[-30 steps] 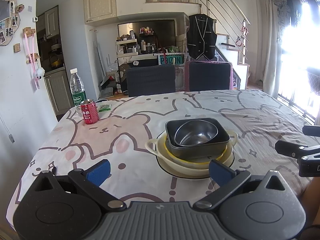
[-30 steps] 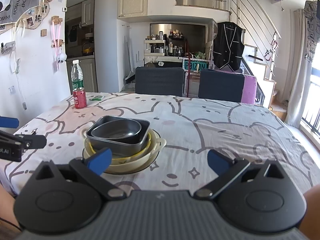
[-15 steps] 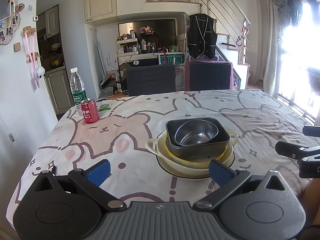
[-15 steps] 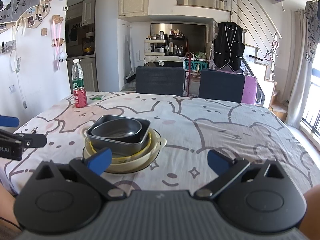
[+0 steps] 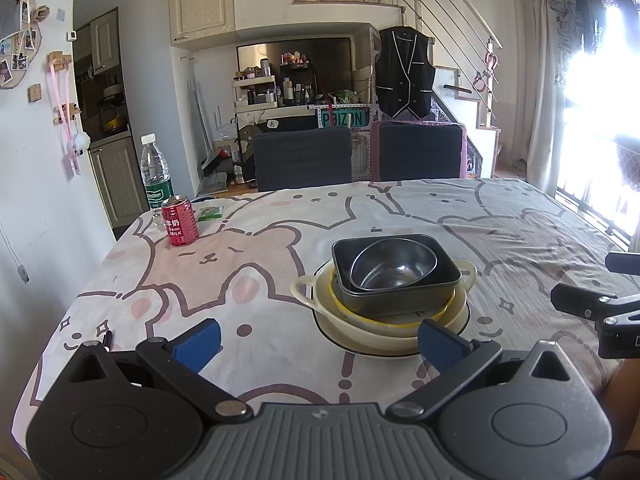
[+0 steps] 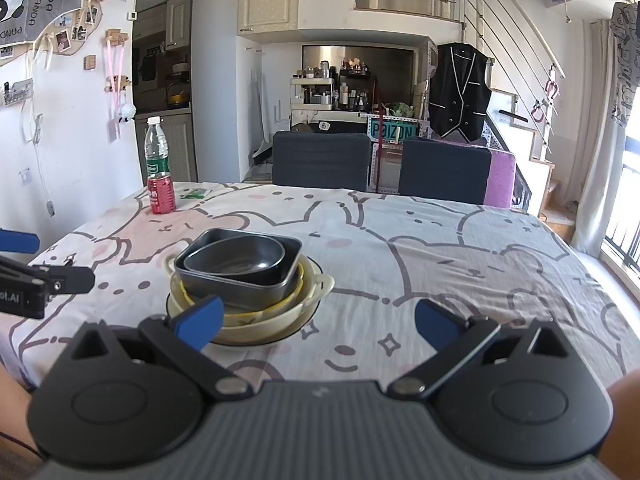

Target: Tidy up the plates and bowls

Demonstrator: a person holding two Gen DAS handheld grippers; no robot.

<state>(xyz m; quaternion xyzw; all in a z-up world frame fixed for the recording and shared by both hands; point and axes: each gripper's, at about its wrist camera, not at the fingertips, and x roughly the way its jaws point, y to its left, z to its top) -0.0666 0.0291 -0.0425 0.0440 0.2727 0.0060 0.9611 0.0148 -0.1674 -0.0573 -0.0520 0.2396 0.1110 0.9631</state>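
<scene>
Bear-print cloth covered your table point(image 5: 500, 216), and the nested stack sat mid-table: steel bowl point(image 5: 394, 265) inside a dark square dish point(image 5: 400, 298), on a cream two-handled bowl point(image 5: 320, 300) and plate point(image 5: 384, 350). Your left tool point(image 5: 316, 336) and right tool point(image 6: 318, 322) were both released, holding nothing. The stack lay just ahead, right of the left tool's centre and left of the right's, about equally near both.

The yellow bowl point(image 5: 400, 316) is hiding under the dark square dish point(image 5: 400, 296), showing only its rim. The left claw's blue pad point(image 5: 440, 344) is covering part of the bottom plate point(image 5: 360, 346). The right claw point(image 5: 596, 312) is getting cut off by the picture's edge. The jars on the far shelf point(image 6: 316, 92) are looking too small to tell.
</scene>
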